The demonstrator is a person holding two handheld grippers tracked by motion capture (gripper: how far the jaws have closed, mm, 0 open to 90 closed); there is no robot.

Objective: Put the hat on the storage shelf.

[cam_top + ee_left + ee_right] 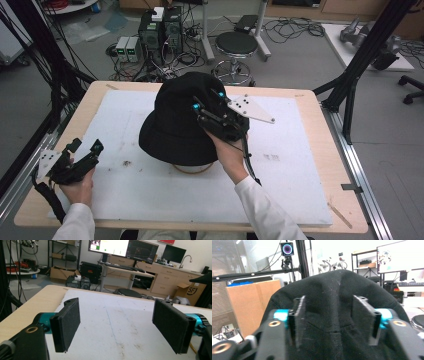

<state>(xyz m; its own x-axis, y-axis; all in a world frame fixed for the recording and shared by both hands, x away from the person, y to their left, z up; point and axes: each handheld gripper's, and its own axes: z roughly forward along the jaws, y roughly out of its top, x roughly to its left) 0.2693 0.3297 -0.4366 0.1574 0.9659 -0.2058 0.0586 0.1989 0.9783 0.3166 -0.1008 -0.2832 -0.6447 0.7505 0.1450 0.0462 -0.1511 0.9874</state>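
A black bucket hat point(172, 120) sits in the middle of the white mat point(280, 185), resting on a round tan stand whose rim point(192, 169) peeks out under the brim. My right gripper point(206, 101) lies against the hat's right side. In the right gripper view its jaws point(328, 315) stand apart, with a soft ridge of the crown point(332, 287) between them and not squeezed. My left gripper point(86, 146) hovers over the mat's left edge, away from the hat. It is open point(116, 322) with nothing between its pads.
The wooden table point(320, 125) ends just beyond the mat on every side. Black frame posts point(350, 95) stand at the right and cables hang at the left. On the floor behind the table are a stool point(236, 45) and computer boxes point(160, 30).
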